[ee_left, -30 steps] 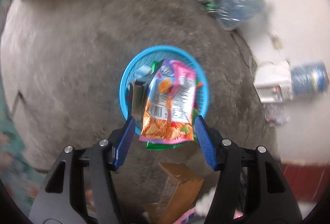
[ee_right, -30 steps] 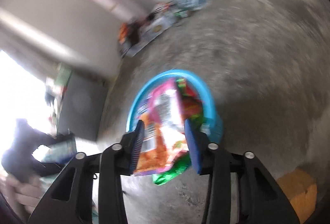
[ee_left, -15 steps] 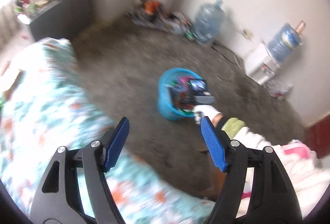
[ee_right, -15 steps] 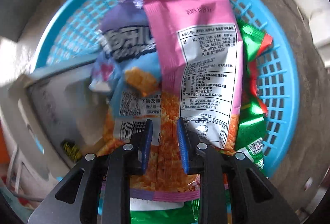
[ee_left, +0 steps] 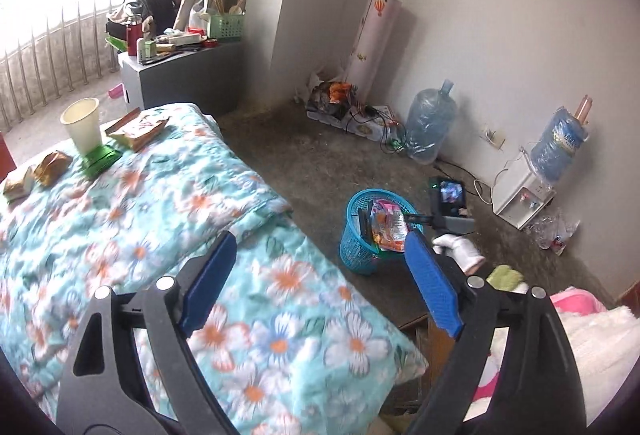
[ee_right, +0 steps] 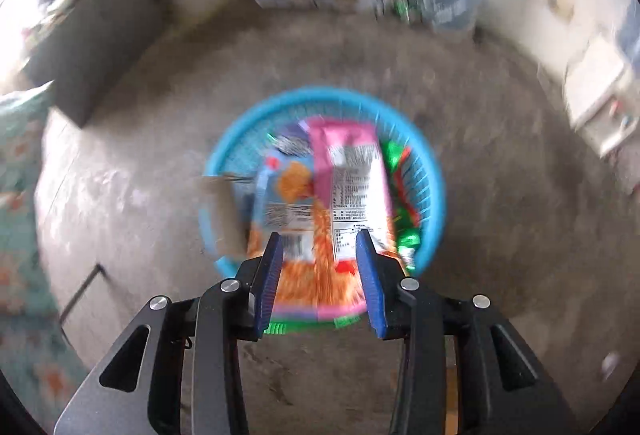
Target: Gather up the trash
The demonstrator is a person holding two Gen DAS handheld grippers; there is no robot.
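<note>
Left wrist view: the left gripper hangs above the floral quilt with nothing between its blue pads; its jaws stand wide and are opening. Along the far edge of the quilt, uncollected trash remains: a paper cup standing on a green wrapper, a brown snack packet just beside it, and two crumpled brown packets near the far left corner.

The blue mesh basket stands on the concrete floor just off the quilt's near right corner. The right gripper hovers directly over it, held by a white-gloved hand.

Right wrist view: the picture is motion-blurred. The right jaws stand at a moderate gap and are opening. The pink and orange snack bags lie in the basket, with their lower end hanging over the near rim. The pads straddle that end without pressing on it, so the bags appear released. A green wrapper lies against the basket's right wall.

Hazards, as judged from this position:
- The overhanging bags are light and can slide off the rim onto the floor.
- An open pad can snag the bag edge on withdrawal and drag it out.
- The basket is light; a sideways knock can tip it.
- The cup stands on soft bedding and a loose wrapper; a fast left approach can topple it.
</note>
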